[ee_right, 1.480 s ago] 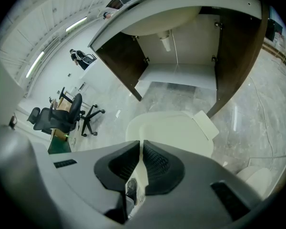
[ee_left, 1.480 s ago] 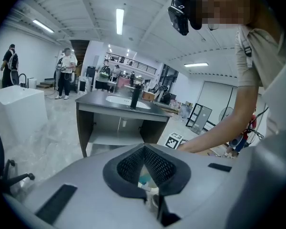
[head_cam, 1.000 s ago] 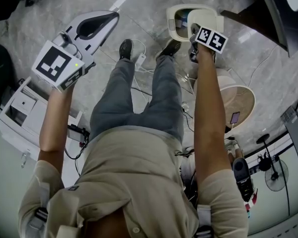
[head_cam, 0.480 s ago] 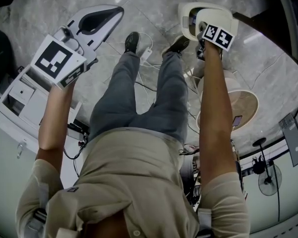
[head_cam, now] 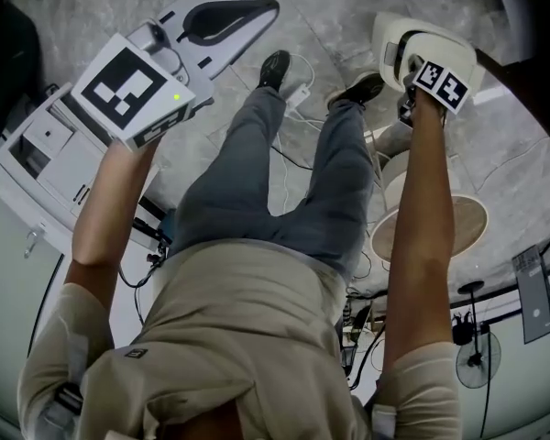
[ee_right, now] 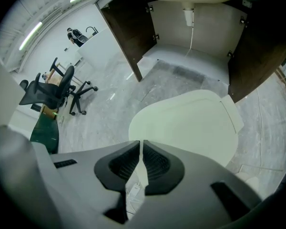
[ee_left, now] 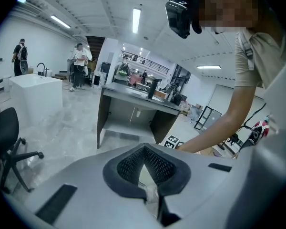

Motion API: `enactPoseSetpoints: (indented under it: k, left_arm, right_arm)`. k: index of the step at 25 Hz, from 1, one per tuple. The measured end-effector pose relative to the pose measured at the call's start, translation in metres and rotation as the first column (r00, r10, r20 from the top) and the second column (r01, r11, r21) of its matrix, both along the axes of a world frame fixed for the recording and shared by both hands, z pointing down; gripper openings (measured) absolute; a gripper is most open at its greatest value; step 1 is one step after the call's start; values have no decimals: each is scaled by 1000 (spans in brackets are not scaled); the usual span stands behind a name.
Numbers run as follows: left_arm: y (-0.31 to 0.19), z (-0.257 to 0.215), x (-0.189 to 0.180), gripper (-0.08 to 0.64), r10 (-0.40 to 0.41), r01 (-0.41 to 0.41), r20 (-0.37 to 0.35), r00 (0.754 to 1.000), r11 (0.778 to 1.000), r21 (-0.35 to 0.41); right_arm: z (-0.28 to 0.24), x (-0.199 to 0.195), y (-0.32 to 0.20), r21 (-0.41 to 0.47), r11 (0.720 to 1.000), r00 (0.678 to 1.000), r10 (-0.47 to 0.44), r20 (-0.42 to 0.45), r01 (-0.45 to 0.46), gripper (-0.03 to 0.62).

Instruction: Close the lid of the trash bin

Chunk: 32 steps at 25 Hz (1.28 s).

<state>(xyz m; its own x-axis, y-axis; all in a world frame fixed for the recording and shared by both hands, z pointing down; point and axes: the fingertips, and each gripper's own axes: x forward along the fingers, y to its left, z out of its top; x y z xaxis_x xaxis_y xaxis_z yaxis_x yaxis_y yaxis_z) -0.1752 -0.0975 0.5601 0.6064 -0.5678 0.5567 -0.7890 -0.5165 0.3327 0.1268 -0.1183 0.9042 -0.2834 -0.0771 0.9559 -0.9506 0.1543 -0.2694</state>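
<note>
The right gripper [ee_right: 139, 143] hangs over the cream trash bin lid [ee_right: 190, 123], its 2 fingers closed to a slit, holding nothing. The lid lies just beyond the fingertips, seemingly flat and untouched. The left gripper [ee_left: 144, 147], well apart, is closed and empty.

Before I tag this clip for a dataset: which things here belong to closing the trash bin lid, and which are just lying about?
Part of the job:
trash bin lid, looks closed
right gripper, shut, over the lid

Just around:
left gripper, shut, held aside
office chairs
round table
</note>
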Motion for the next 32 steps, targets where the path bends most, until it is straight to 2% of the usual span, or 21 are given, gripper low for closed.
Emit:
enactPoseSetpoints:
  k: [15,25,32]
  left_arm:
    - [13,29,-19,14,-20,21,13,1000,999,-35]
    - [18,41,-21,14,-31,32,15,999,998,-56]
    - [11,34,-15,14,-23,23,11,1000,998,-53]
  right_arm:
    - [43,-3,3,-23,999,998,-35,-59,34,26]
    - [49,-4,2,-7,995,992,-104,-75,103,25]
    - [49,-3,2,-30,996,994,-83,-72,81,26]
